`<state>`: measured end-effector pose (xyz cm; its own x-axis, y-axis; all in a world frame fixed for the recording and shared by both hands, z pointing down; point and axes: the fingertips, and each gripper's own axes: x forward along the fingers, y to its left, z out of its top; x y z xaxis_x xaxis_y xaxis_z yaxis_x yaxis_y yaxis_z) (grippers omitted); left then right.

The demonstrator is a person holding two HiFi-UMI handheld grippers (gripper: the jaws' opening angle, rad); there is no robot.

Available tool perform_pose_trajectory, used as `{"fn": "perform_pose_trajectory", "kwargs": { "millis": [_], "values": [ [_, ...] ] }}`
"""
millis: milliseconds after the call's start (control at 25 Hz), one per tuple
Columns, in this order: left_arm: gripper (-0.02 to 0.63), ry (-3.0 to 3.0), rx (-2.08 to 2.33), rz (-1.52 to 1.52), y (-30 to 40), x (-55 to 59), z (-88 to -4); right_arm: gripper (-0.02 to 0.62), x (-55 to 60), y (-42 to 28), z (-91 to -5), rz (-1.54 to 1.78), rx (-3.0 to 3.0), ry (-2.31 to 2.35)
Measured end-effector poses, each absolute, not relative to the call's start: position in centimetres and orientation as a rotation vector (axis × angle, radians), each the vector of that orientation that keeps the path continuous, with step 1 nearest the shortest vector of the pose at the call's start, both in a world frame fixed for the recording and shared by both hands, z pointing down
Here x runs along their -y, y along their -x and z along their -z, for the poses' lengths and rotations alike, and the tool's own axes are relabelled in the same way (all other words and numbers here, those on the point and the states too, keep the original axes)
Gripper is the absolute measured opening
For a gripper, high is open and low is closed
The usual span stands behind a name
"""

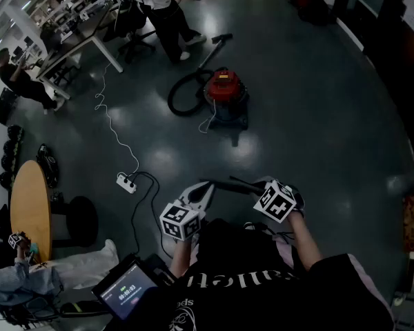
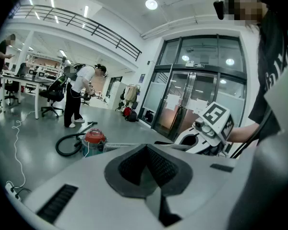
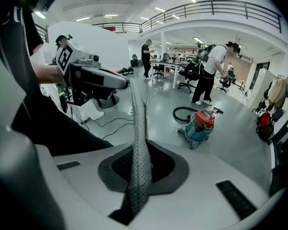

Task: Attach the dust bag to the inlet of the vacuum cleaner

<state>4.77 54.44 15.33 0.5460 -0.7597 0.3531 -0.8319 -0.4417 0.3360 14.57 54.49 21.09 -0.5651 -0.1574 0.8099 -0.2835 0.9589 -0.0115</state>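
Attachment not yet happening, only carrying. Pinching the dust bag in the right gripper, fingers clamping the grey textured sheet, running edge-on between them and stretching away past the fingertips. Meeting the bag's far end with the left gripper, fingers pressing flat together with no gap showing and, as far as can be judged, nipping a thin edge of the same sheet, passing level just across their tips. Holding the bag in the air between the two sets of fingers, touching nothing else. Looking well beyond both pairs of fingertips to the vacuum cleaner, red-lidded, sitting on the floor with its black hose curling beside it — far out of reach. Not making out the inlet from here, too small to tell which way it is facing. Counting as done, by the look of it: getting the bag in hand, firmly, at two places. Leaving everything else — closing the distance to the machine, finding the inlet, bringing the bag's opening ahead of the fingers up to it and seating it. Not seeing the bag's collar or opening in any view, so leaving its orientation unjudged.
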Motion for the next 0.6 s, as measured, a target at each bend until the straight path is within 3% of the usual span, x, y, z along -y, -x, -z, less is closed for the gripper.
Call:
{"fn": "perform_pose_trajectory", "kwargs": {
  "millis": [280,600],
  "values": [
    [0.005,-2.338,1.235,-0.208,-5.6,-49.9,-14.9,0.038,-49.6,-13.8,-21.7,-0.189,2.183,-0.325],
    [0.005,-2.343,1.141,-0.223,-1.6,-40.9,-18.1,0.038,-41.8,-10.4,-25.0,-0.263,2.17,-0.377]
  ]
}}
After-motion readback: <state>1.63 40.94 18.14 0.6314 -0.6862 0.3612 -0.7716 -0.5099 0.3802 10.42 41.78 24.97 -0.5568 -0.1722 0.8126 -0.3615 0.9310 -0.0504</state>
